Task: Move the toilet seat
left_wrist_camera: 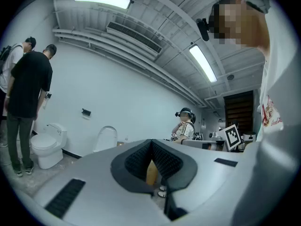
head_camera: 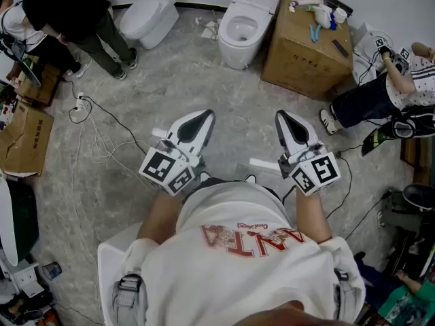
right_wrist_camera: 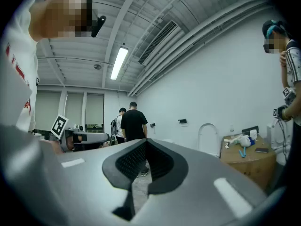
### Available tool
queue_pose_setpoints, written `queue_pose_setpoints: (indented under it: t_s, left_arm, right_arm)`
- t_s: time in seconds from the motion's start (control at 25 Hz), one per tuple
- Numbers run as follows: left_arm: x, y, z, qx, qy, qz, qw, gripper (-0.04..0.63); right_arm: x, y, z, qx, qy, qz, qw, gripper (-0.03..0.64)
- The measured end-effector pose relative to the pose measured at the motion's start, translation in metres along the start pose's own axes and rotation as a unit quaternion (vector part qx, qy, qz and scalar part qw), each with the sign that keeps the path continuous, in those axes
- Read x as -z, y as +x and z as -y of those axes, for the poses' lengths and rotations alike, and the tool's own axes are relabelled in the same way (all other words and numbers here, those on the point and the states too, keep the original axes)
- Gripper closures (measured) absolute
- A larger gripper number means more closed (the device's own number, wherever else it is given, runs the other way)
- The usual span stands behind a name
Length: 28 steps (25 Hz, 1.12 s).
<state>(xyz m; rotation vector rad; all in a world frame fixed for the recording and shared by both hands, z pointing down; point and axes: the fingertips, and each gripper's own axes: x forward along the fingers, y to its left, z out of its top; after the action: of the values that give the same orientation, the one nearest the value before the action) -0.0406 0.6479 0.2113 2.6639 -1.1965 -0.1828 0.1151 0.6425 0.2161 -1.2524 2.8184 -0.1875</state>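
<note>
A white toilet (head_camera: 243,27) stands at the far wall with its seat (head_camera: 242,29) down round the open bowl and its lid raised. That raised lid (left_wrist_camera: 107,138) shows in the left gripper view and again, as the lid (right_wrist_camera: 208,136), in the right gripper view. My left gripper (head_camera: 204,115) and right gripper (head_camera: 281,115) are side by side in front of my chest, well short of the toilet, pointing towards it. Both are shut with nothing between the jaws, as the left gripper (left_wrist_camera: 151,143) and right gripper (right_wrist_camera: 146,142) show in their own views.
A second toilet (head_camera: 151,9) with its lid down stands to the left, with two people (head_camera: 75,15) beside it. A cardboard box (head_camera: 306,43) carrying small items sits right of the open toilet. A seated person (head_camera: 380,90) is at the right. Cables (head_camera: 95,134) trail over the grey floor.
</note>
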Motion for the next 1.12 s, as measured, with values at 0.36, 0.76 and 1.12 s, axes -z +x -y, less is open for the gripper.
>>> queue_pose_setpoints:
  t_s: [0.36, 0.76, 1.12]
  left_arm:
    - [0.004, 0.000, 0.003, 0.004, -0.002, -0.001, 1.0000, 0.586]
    - [0.005, -0.004, -0.002, 0.003, -0.006, -0.004, 1.0000, 0.586]
    - [0.004, -0.012, -0.017, 0.001, -0.014, 0.001, 0.9999, 0.586]
  right_arm:
    - [0.002, -0.003, 0.000, 0.004, -0.003, 0.001, 1.000, 0.615]
    - [0.002, 0.000, -0.004, -0.002, 0.019, 0.011, 1.000, 0.614]
    - [0.006, 0.015, -0.012, -0.006, 0.026, -0.001, 1.000, 0.615]
